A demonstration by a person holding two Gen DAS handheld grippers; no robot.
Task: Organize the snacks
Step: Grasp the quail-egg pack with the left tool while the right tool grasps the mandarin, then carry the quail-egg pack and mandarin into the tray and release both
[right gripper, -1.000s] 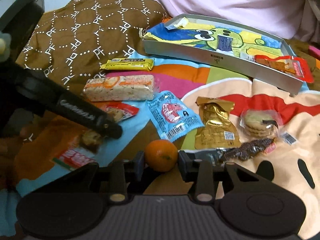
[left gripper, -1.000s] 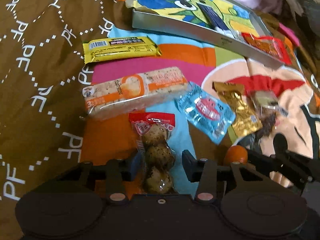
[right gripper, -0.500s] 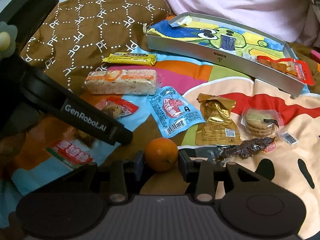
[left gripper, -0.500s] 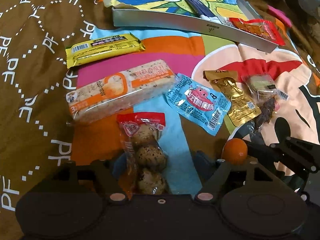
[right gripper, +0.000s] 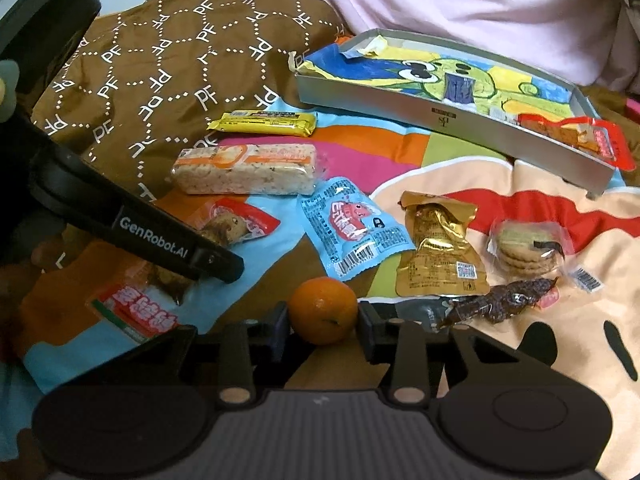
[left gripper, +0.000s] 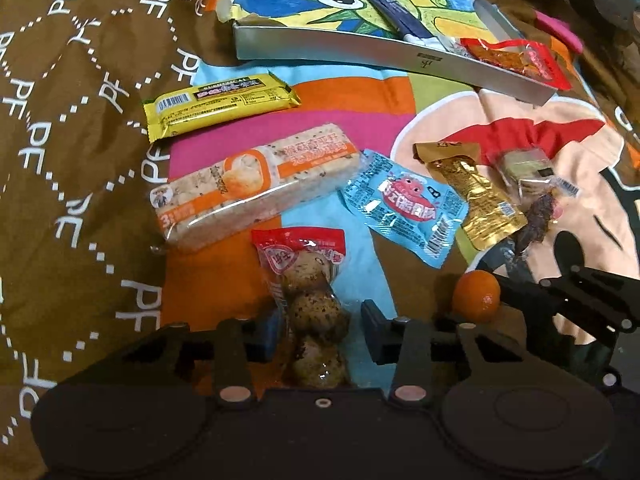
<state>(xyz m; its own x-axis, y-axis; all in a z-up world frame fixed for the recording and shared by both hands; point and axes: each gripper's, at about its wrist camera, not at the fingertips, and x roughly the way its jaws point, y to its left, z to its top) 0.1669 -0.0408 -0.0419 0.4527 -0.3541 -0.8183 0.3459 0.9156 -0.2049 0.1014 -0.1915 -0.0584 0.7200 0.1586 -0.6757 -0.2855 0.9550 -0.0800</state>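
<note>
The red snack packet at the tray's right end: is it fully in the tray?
No. The red packet overhangs the tray wall.

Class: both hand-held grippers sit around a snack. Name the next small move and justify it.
Probably lift. The left hand-held gripper has just been closing around the clear red-topped pouch of speckled eggs; the right hand-held gripper clamps the small orange mandarin. The shallow grey metal tray lies beyond the other snacks.

Two close, down-tilted wrist views
</note>
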